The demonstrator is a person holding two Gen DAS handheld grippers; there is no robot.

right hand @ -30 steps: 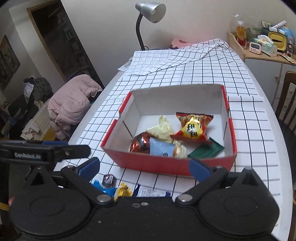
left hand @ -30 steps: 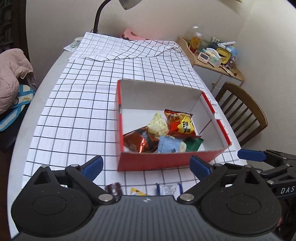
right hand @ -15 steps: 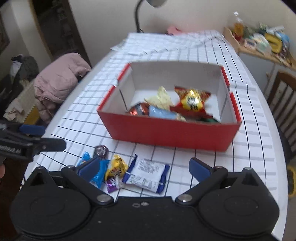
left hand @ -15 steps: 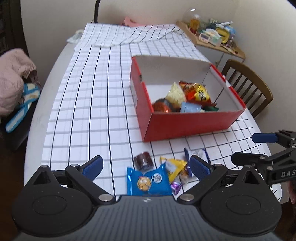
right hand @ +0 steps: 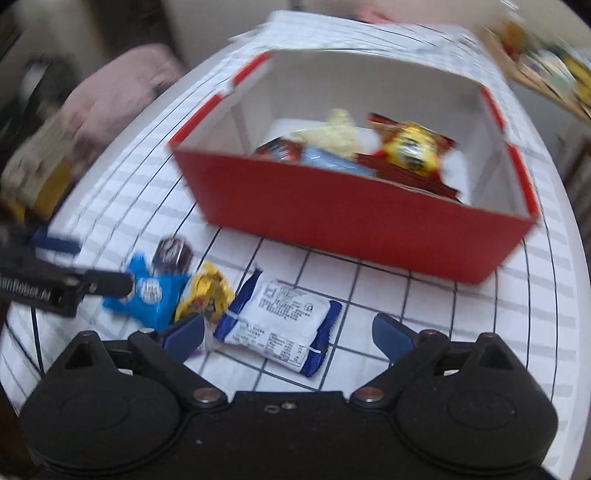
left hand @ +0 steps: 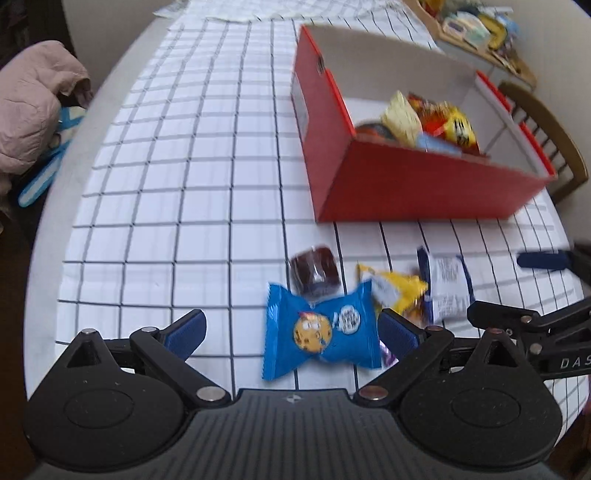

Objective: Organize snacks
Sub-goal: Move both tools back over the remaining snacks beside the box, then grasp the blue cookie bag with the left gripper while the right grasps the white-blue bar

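A red box (left hand: 413,184) with white inner walls holds several snacks; it shows in the right wrist view too (right hand: 354,218). In front of it on the checked cloth lie a blue cookie packet (left hand: 319,330), a dark brown wrapped sweet (left hand: 314,271), a yellow wrapped snack (left hand: 395,286) and a white-and-blue packet (left hand: 448,286). My left gripper (left hand: 291,328) is open, low over the blue cookie packet. My right gripper (right hand: 288,330) is open, low over the white-and-blue packet (right hand: 280,326). The yellow snack (right hand: 207,291) and blue packet (right hand: 147,295) lie left of it.
A pink jacket (left hand: 29,118) lies off the table's left edge. A wooden chair (left hand: 546,136) stands right of the box. A cluttered shelf (left hand: 480,29) is at the far right. The table's near edge curves close below both grippers.
Both grippers have dropped and moved closer to the loose snacks in front of the box. The packets now sit between the open fingers. The box looks nearer and larger.
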